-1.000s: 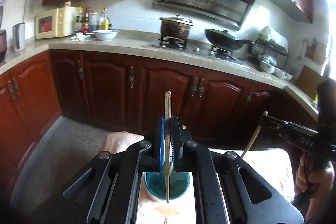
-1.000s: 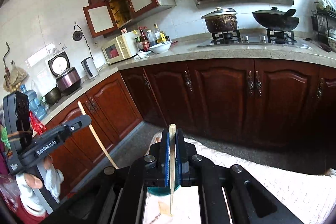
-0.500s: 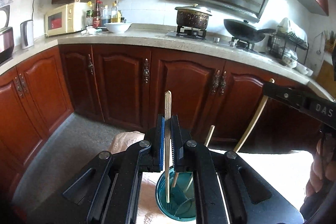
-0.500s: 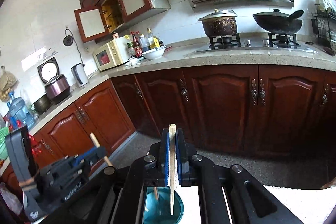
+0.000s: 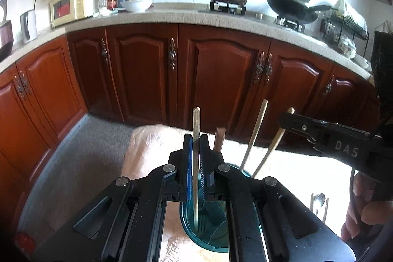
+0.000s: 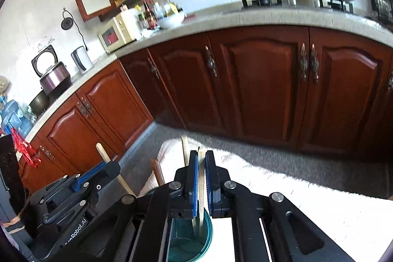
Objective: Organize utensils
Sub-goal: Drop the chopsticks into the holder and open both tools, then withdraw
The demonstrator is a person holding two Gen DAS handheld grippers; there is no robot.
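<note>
A teal cup [image 5: 208, 225] stands on a white cloth-covered table, right under both grippers; it also shows in the right wrist view [image 6: 189, 240]. My left gripper [image 5: 195, 163] is shut on a wooden chopstick [image 5: 196, 129] held upright, its lower end inside the cup. My right gripper [image 6: 201, 178] is shut on another wooden chopstick [image 6: 202, 188], its lower end also in the cup. Two more sticks [image 5: 255, 136] and a brown handle [image 5: 219, 139] stand in the cup. The right gripper [image 5: 319, 139] shows in the left wrist view, the left gripper [image 6: 81, 190] in the right wrist view.
A spoon and other utensils [image 5: 319, 203] lie on the cloth [image 5: 289, 163] to the right of the cup. Red-brown kitchen cabinets [image 5: 216, 75] with a stone counter, stove, pot and wok stand behind the table. Grey floor [image 5: 81, 154] lies to the left.
Both grippers have come lower and closer over the cup. The chopstick ends have gone deeper into it, and the sticks standing in the cup show more fully.
</note>
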